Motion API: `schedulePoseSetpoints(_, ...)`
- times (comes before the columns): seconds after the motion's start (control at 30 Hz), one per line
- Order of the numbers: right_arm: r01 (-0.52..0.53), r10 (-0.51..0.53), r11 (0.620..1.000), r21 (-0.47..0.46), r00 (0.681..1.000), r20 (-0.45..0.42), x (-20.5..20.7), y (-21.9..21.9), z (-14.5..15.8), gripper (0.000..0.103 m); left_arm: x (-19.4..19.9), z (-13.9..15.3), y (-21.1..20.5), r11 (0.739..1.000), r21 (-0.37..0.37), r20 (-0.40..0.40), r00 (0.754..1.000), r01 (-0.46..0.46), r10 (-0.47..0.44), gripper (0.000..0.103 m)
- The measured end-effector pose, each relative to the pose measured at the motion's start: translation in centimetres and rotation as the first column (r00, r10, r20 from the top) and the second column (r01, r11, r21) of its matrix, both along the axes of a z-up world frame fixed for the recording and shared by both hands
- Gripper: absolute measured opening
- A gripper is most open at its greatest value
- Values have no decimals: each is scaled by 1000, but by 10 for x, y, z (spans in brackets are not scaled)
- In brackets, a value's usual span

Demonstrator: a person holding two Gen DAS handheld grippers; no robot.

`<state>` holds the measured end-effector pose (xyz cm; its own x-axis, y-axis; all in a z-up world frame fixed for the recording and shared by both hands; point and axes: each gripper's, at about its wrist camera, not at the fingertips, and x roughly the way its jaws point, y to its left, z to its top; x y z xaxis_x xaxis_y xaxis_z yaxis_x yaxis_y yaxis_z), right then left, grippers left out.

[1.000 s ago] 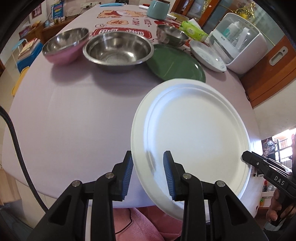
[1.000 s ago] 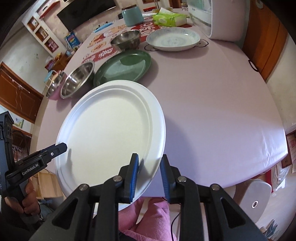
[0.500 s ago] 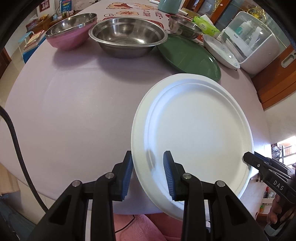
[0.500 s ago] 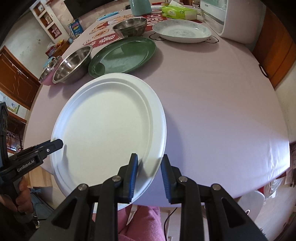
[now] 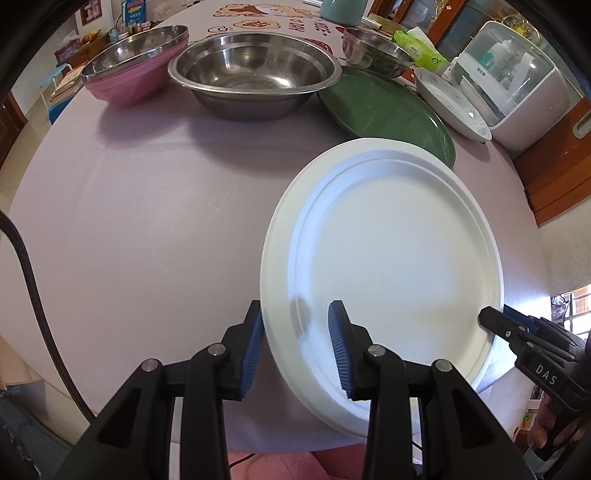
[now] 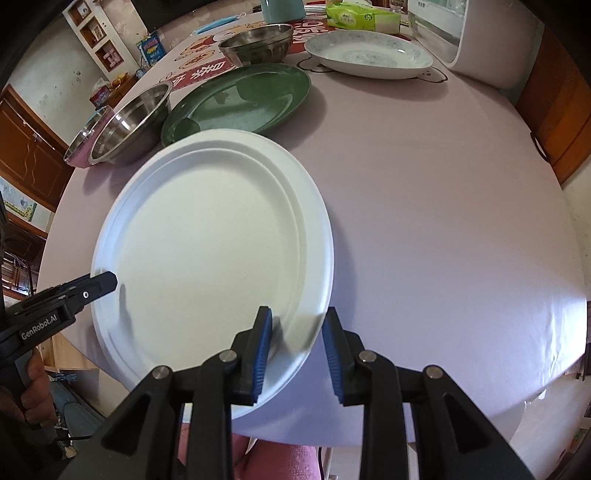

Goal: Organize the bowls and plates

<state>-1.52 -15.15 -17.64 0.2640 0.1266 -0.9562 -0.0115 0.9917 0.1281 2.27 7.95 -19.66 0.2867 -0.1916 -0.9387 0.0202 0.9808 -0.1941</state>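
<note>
A: Status of the white plate [image 5: 388, 258]?
B: It is at the near edge of the table [image 5: 147, 221], right of centre, tilted. Its near rim overhangs the table edge. Whether its far rim touches the cloth cannot be told.
A: Tongs?
B: The left tongs [image 5: 294, 317] straddle the plate's left rim and the right tongs [image 6: 297, 317] its right rim. Both sets of jaws have just been opening, with the rim between the pads. Whether the pads still press on it cannot be told.
A: Anything hidden?
B: The tong arms cover the plate's near rim. In the right view the large steel bowl [image 5: 255, 77] hides most of the pink bowl [image 5: 129, 85]. The white plate covers the near edge of the green plate [image 5: 380, 107]. The small steel bowl [image 5: 373, 51] sits far, behind the green plate. The teal container [image 6: 282, 9] and the white appliance [image 5: 517, 81] are cut off by the frame. One hand [image 6: 33, 380] shows only in part, at the frame edge.
A: Readable text?
B: "DAS" is on the right tongs' body and "GenRobot.AI" on the left. The tissue pack [image 6: 362, 16] print is too small to read. The far tablecloth has red printed characters, cut off and distorted.
A: And the patterned dish [image 6: 369, 55]?
B: Far right, beside the appliance.
</note>
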Motion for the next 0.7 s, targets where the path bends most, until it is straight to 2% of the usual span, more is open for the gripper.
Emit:
schedulePoseSetpoints(0.2, -29, 29, 1000, 12, 1000, 8, -2, 0, -1, 37, 1, 2, -4, 1000, 11, 6, 1000, -10, 10, 36)
schedulePoseSetpoints(0.27, -33, 32, 999, 14, 999, 11, -3, 0, 0, 46, 0, 3, -3, 1000, 13, 8, 1000, -14, 14, 37)
schedulePoseSetpoints(0.57, -17, 16, 1000, 20, 999, 46, -8, -6, 5, 56, -9, 17, -2, 1000, 14, 62, 998, -9, 8, 51)
schedulePoseSetpoints(0.7, 9, -10, 1000, 15, 998, 64, -11, -8, 11, 59, -9, 26, 0, 1000, 16, 77, 997, -7, 5, 53)
